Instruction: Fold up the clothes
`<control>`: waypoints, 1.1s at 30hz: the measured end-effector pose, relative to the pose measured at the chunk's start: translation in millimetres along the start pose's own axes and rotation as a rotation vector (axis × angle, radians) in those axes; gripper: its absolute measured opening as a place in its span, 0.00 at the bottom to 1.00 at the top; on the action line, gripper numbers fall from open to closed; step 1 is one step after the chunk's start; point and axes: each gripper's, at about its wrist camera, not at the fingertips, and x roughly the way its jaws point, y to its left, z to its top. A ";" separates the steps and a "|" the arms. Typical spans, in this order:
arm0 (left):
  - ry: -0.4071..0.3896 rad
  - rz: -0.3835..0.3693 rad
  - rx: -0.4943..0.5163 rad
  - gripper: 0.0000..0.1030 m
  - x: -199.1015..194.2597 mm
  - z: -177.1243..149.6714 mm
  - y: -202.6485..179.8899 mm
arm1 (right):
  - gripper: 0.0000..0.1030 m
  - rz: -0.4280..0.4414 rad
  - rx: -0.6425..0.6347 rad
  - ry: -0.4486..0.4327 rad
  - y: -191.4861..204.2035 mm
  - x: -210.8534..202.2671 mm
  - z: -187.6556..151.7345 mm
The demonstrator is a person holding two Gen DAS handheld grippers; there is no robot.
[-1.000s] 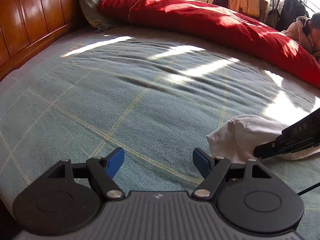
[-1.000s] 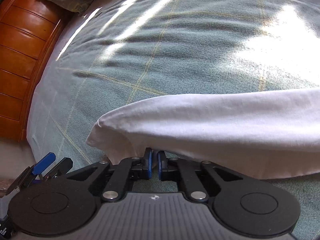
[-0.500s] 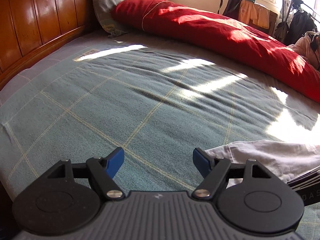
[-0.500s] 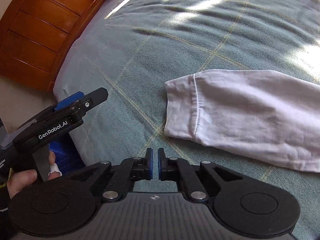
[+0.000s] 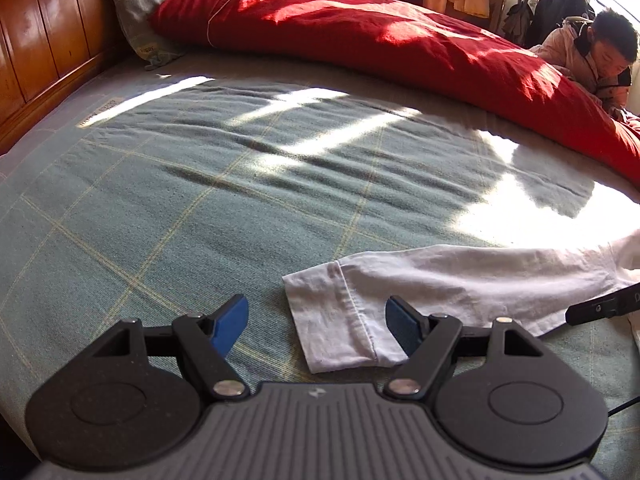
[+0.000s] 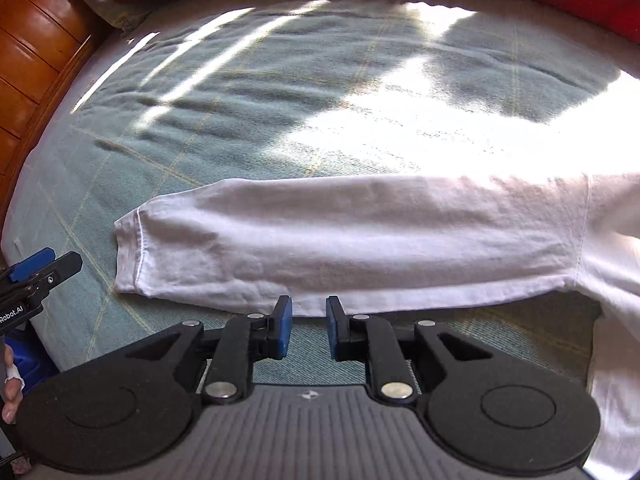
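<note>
White sleeve (image 6: 340,240) is lying flat on the green blanket (image 6: 280,100), long axis running crosswise, cuff (image 5: 336,312) pointing toward the headboard side. Left gripper (image 5: 316,324), nearer the cuff, is hovering wide; right gripper (image 6: 308,328), beside mid-sleeve, has just been opening, narrow, empty.

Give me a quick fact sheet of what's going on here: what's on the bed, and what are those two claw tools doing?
Garment: white long-sleeved top, one sleeve stretched flat
Surface: green checked blanket
Behind: red duvet, grey pillow
Left gripper: open, above the sleeve cuff, holding nothing
Right gripper: jaws just opening, nothing between them, near the sleeve's edge
Fold: not yet begun
</note>
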 end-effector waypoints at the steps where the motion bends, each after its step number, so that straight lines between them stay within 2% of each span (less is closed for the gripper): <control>1: 0.003 -0.004 0.008 0.74 -1.5 -1.0 -10.1 | 0.24 -0.001 0.009 -0.003 -10.6 -4.1 -3.2; 4: 0.024 -0.035 0.031 0.77 -1.9 -3.7 -52.8 | 0.26 0.005 0.008 -0.013 -38.1 -23.3 -16.5; 9: 0.040 -0.141 0.088 0.77 1.0 2.1 -147.6 | 0.33 -0.004 0.004 -0.081 -92.6 -75.2 -41.5; 13: 0.053 -0.249 0.129 0.77 1.9 8.2 -232.1 | 0.33 -0.019 0.067 -0.124 -160.6 -126.2 -69.8; 17: 0.068 -0.300 0.182 0.77 -0.1 4.4 -313.6 | 0.33 -0.036 0.133 -0.162 -222.9 -171.1 -112.7; 22: 0.087 -0.311 0.224 0.77 -8.2 -10.5 -390.4 | 0.36 -0.070 0.207 -0.187 -297.5 -209.3 -166.4; 27: 0.119 -0.303 0.260 0.77 -11.8 -26.9 -439.8 | 0.36 -0.101 0.296 -0.168 -362.4 -225.4 -206.9; 33: 0.130 -0.300 0.389 0.77 -13.3 -40.5 -484.3 | 0.36 -0.124 0.386 -0.127 -407.6 -208.3 -238.4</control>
